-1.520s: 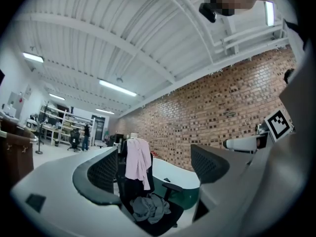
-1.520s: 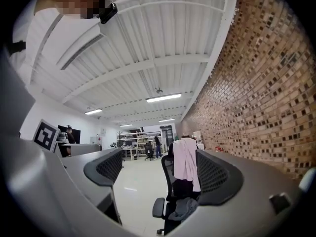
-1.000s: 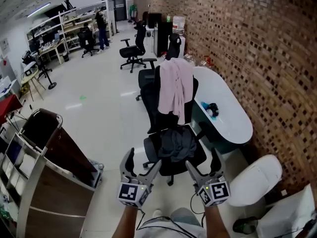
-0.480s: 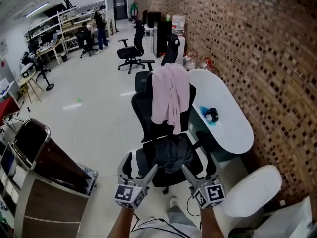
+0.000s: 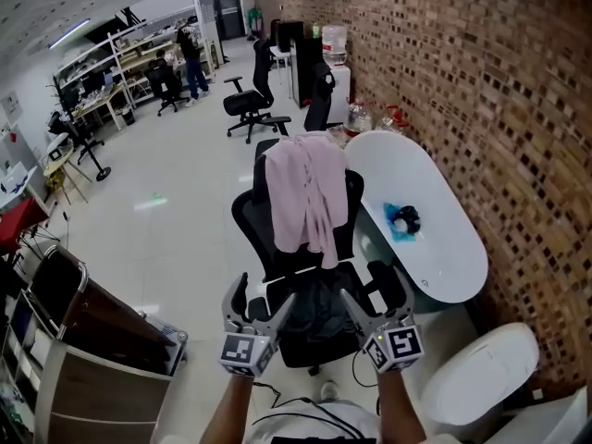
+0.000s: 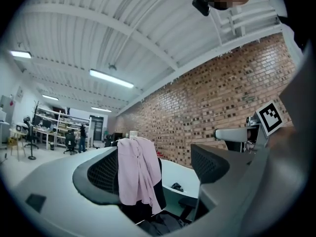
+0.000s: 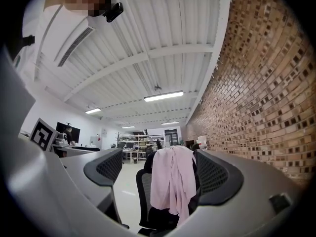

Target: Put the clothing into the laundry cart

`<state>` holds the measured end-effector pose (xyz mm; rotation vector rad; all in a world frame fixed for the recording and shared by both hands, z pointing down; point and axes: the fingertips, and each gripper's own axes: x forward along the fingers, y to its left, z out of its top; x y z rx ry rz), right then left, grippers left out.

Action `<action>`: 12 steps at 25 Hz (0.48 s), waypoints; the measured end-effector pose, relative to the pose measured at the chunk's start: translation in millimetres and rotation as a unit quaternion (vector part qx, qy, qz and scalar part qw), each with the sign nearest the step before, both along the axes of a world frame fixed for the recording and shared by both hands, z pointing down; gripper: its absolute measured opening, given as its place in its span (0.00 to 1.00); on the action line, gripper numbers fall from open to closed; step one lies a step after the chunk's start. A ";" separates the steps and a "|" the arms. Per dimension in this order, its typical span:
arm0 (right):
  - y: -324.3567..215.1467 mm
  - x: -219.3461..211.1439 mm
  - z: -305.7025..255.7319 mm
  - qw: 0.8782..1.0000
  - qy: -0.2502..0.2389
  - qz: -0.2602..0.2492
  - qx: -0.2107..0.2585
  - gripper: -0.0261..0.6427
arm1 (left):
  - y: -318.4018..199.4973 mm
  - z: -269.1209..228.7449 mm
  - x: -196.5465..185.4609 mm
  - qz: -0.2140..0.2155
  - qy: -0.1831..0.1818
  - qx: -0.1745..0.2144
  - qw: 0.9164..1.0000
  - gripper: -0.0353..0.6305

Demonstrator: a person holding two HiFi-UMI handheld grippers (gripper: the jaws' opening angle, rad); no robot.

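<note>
Facing the black office chair, both the left gripper and right gripper hover spread wide and empty, apparently poised for the pale pink garment draped over its backrest, with the brown metal-framed cart near left.

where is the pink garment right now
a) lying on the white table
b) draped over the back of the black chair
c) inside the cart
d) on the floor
B: the pink garment hangs over the top of the black chair backrest, clear of the table, the cart and the floor.
</note>
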<state>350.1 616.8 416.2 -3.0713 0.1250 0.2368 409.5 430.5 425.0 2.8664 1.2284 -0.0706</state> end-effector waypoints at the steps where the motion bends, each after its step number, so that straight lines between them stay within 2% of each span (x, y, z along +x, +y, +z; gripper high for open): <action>1: 3.3 7.5 2.6 1.000 -0.003 -0.012 -0.008 0.77 | 4.7 2.1 4.8 -0.005 -0.002 0.001 1.000 0.71; 5: 2.0 34.9 25.6 0.994 -0.035 -0.065 -0.080 0.77 | 11.2 10.0 17.4 -0.032 -0.013 -0.008 0.999 0.71; 12: 8.8 67.5 46.5 0.995 -0.047 -0.066 -0.053 0.77 | -4.2 22.6 40.9 -0.062 -0.019 -0.012 0.998 0.71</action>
